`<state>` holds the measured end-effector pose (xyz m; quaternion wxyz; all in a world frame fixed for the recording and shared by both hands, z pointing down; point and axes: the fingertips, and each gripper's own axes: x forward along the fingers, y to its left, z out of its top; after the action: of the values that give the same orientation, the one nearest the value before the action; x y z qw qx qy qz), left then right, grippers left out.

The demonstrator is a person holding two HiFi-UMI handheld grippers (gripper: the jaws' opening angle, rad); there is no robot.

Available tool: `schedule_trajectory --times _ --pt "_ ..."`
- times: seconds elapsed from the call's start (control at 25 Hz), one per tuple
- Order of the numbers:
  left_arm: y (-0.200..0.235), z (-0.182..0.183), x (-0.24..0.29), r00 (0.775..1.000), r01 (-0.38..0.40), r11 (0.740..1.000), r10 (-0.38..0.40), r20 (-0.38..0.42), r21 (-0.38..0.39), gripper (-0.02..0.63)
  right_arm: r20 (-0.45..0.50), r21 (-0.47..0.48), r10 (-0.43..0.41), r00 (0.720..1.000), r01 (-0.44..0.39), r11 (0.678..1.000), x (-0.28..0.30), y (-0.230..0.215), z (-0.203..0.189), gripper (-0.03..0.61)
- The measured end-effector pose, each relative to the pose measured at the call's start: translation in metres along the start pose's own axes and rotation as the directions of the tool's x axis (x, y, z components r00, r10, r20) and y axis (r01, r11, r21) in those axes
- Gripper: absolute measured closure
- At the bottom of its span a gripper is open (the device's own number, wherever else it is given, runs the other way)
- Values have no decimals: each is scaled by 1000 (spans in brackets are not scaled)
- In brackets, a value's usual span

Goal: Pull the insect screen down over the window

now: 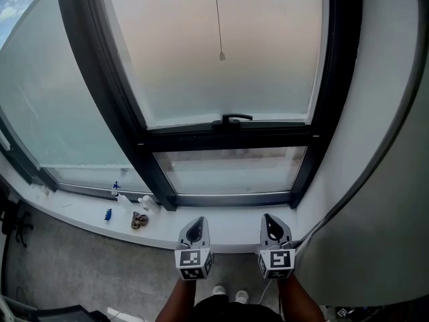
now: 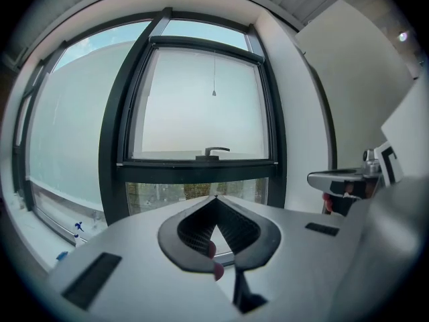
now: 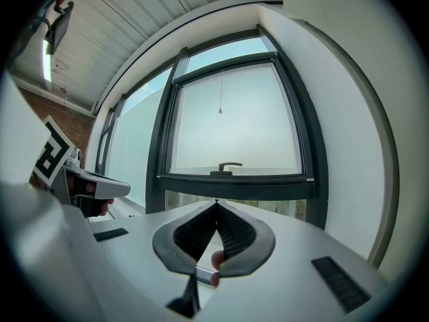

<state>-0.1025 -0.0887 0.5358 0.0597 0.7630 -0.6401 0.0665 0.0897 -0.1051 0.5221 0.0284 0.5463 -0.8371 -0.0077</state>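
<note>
2 grippers: left gripper (image 1: 195, 231), right gripper (image 1: 273, 228), 1 marker cube each. 3 glass panes: upper pane (image 1: 214, 79), lower pane (image 1: 231, 172), side pane (image 1: 53, 113). 1 window handle (image 1: 232, 119). 1 pull cord (image 1: 218, 19). 2 shoes (image 1: 219, 290). On the sill (image 1: 80, 210), 4 small bits, too small to name: 2 blue bits (image 1: 108, 214), 1 white bit (image 1: 146, 203), 1 brown bit (image 1: 139, 221).

1. Window (image 1: 221, 79) straight ahead; handle (image 1: 231, 119) at the middle of its lower edge.
2. Pull cord (image 1: 218, 19) hangs before the window, above the handle.
3. Lower pane (image 1: 231, 170) under the handle.
4. Side pane (image 1: 60, 113) left of the window, wall (image 1: 375, 113) right.
5. Sill (image 1: 80, 210) below the panes; small items (image 1: 139, 221) on it, left of both claws.
6. Left claw (image 1: 200, 221) and right claw (image 1: 267, 217) side by side, apart, before the sill.
</note>
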Motion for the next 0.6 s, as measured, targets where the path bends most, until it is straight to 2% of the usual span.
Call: schedule_trajectory --times 0.36,0.6 --pt "12 -1 42 1000 16 1000 -16 -4 3 611 3 2 -14 1000 14 1000 41 -9 -3 575" --pt "33 19 83 1000 20 1000 -20 4 23 611 1 33 -8 1000 8 999 90 -7 5 575"
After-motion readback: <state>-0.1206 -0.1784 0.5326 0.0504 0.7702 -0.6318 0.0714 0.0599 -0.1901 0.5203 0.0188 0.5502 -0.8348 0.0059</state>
